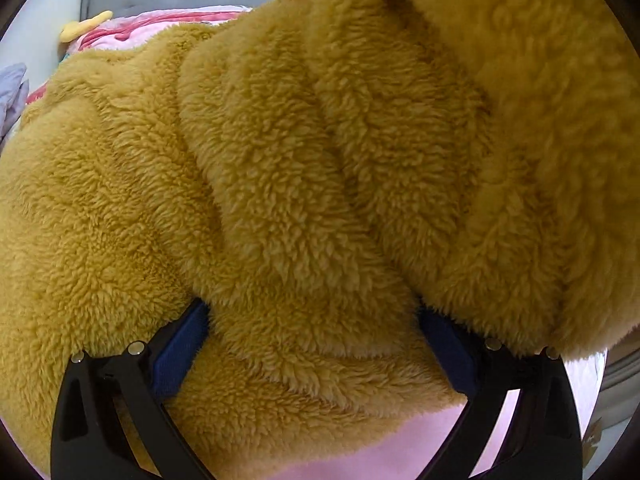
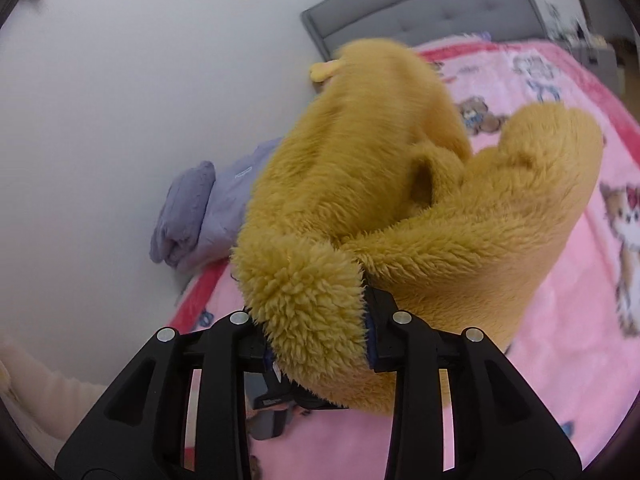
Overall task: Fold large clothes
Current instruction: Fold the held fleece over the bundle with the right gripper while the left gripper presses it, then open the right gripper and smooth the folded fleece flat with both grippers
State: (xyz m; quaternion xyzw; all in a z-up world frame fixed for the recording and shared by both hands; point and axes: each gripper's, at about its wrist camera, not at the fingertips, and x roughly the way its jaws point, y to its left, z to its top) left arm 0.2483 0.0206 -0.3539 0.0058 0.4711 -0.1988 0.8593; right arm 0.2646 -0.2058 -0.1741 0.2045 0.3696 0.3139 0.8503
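Mostly fleece garment (image 1: 304,184) hiding left gripper (image 1: 316,320) fingertips.

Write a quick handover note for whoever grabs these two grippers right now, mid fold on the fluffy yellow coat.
Left gripper: fingers spread wide, with a thick bunch of the fluffy yellow coat between the blue pads; whether it is actually clamped cannot be told.
Right gripper: shut on an end of the same coat, lifted off the bed.
The coat is bunched and partly raised over the pink blanket. A folded lavender garment lies by the wall.
Done: both ends picked up.
Left: lay the coat flat, fold it over, smooth it, release.
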